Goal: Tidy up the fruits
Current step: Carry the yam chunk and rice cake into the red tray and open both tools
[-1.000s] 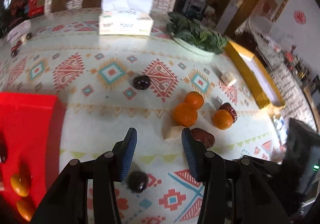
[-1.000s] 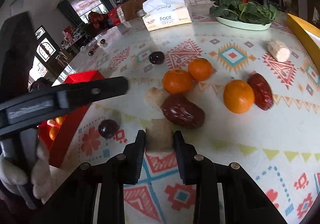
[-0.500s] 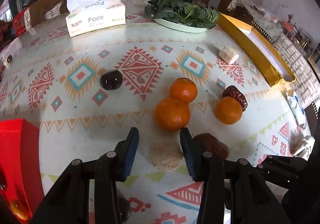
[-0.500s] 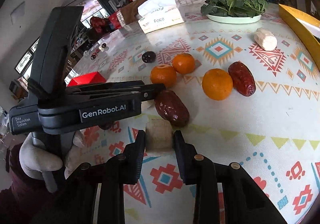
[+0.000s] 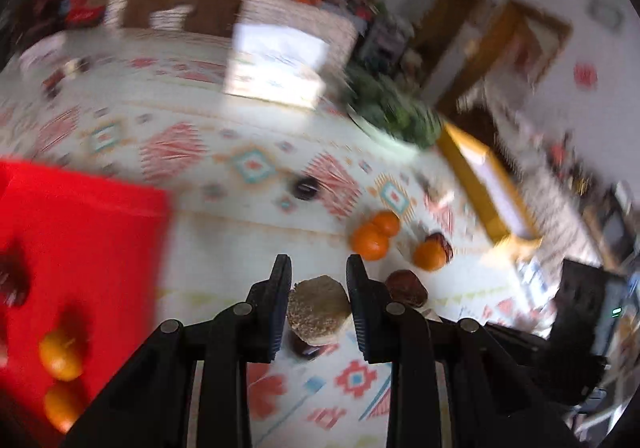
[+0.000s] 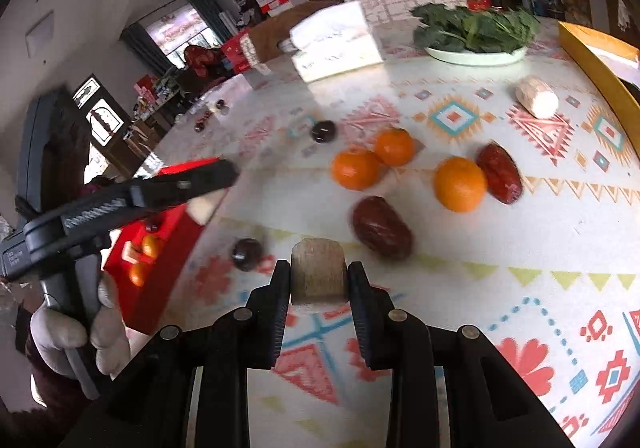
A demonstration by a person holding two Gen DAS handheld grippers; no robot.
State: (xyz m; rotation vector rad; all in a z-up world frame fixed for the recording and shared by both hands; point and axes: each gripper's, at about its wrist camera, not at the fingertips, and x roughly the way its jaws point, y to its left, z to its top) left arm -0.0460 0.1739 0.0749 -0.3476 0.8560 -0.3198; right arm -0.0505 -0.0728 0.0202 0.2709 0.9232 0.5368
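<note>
Left tool: clenched on a tan chunk, held above the patterned surface, beside the red tray.
Right tool: clenched on a pale brown block.
Surface ahead: three oranges, two red dates, dark plums.
Tray: oranges.
</note>
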